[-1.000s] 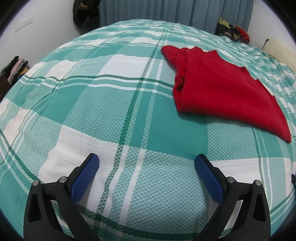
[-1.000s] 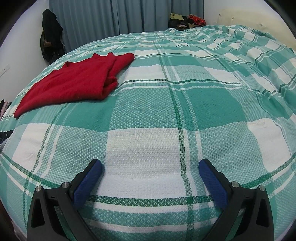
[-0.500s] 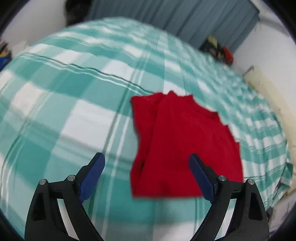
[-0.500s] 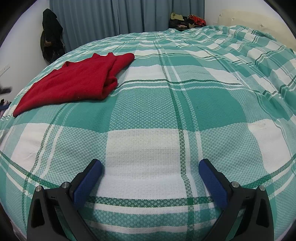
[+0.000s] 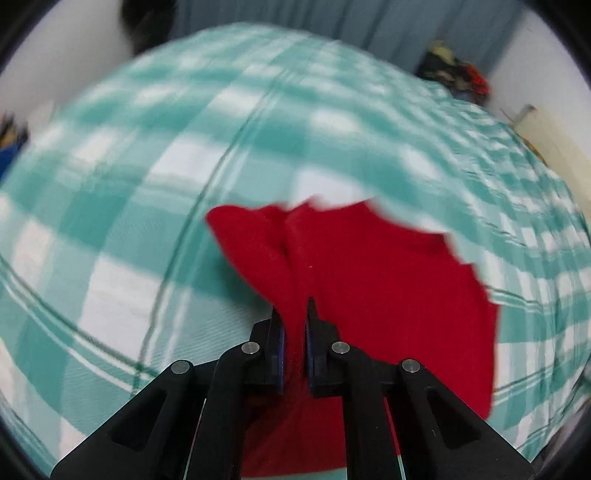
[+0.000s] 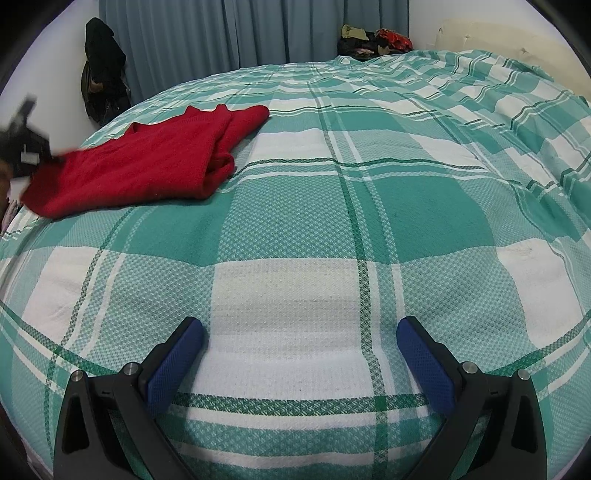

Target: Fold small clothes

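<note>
A red knit garment (image 5: 384, 295) lies partly folded on the green and white plaid bedspread (image 5: 122, 206). My left gripper (image 5: 294, 314) is shut on the garment's near edge, with red cloth pinched between its blue pads. In the right wrist view the same garment (image 6: 147, 162) lies at the far left of the bed, and the left gripper (image 6: 22, 147) shows blurred at its left end. My right gripper (image 6: 300, 345) is open and empty, low over a white square of the bedspread (image 6: 369, 206), far from the garment.
Blue-grey curtains (image 6: 240, 33) hang behind the bed. A dark bag or coat (image 6: 103, 85) hangs on the wall at the left. A pile of clothes (image 6: 373, 38) sits at the far right corner. A cream headboard (image 6: 498, 40) borders the right side.
My left gripper has swung over to the red garment and closed on its near edge; a second ago it was open over bare bedspread. The right gripper has not moved.
</note>
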### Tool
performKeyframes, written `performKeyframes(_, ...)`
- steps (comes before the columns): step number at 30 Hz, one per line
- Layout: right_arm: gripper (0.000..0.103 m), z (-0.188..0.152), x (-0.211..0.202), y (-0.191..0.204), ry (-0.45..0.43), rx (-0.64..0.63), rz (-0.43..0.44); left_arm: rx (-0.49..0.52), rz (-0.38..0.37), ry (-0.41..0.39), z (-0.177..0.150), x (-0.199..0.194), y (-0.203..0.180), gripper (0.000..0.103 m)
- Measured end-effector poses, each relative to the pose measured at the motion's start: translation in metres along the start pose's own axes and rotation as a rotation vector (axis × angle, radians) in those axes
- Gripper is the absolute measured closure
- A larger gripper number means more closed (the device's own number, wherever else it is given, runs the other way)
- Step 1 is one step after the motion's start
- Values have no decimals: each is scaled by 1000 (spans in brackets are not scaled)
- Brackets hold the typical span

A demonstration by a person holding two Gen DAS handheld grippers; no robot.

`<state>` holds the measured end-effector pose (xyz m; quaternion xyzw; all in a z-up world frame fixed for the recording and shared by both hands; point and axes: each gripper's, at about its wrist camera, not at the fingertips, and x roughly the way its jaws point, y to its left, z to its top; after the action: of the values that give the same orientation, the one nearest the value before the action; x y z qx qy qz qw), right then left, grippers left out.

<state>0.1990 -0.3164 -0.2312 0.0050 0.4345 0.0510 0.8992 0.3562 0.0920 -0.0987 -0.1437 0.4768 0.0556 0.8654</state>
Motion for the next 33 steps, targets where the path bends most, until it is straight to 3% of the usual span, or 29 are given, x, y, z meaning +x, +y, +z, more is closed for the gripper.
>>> performKeyframes(4, 0, 1, 0, 0, 7, 0, 2, 239, -21, -57, -4, -19, -108, 97)
performKeyframes(7, 0, 1, 0, 0, 9, 1, 4, 394, -45, -49, -30, -5, -182, 97)
performKeyframes(10, 0, 1, 0, 0, 7, 2, 5, 466, -51, 9, -63, 30, -233, 97)
performKeyframes(13, 0, 1, 0, 0, 7, 2, 5, 498, 14, 62, -91, 73, -258, 95)
performKeyframes(16, 0, 1, 0, 0, 7, 2, 6, 513, 59, 89, -107, 97, -262, 82)
performKeyframes(17, 0, 1, 0, 0, 7, 2, 6, 515, 42, 86, -107, 91, -263, 70)
performKeyframes(18, 0, 1, 0, -1, 7, 2, 5, 507, -13, 92, -104, 79, -261, 50)
performKeyframes(19, 0, 1, 0, -1, 7, 2, 5, 494, -84, 95, -101, 67, -257, 42)
performKeyframes(20, 0, 1, 0, 0, 8, 2, 6, 456, -180, 79, -93, 43, -247, 36)
performKeyframes(23, 0, 3, 0, -2, 15, 7, 18, 332, -313, -13, -71, -16, -196, 23)
performKeyframes(25, 0, 4, 0, -3, 18, 15, 31, 273, -293, -89, -63, -39, -161, 23)
performKeyframes(27, 0, 4, 0, -4, 16, 16, 35, 241, -201, -136, -58, -46, -124, 27)
performKeyframes(30, 0, 6, -1, -3, 18, 11, 32, 213, -111, -86, -67, -22, -91, 39)
performKeyframes(33, 3, 19, -14, -9, 48, 55, 79, 228, -89, -28, -90, 9, -89, 40)
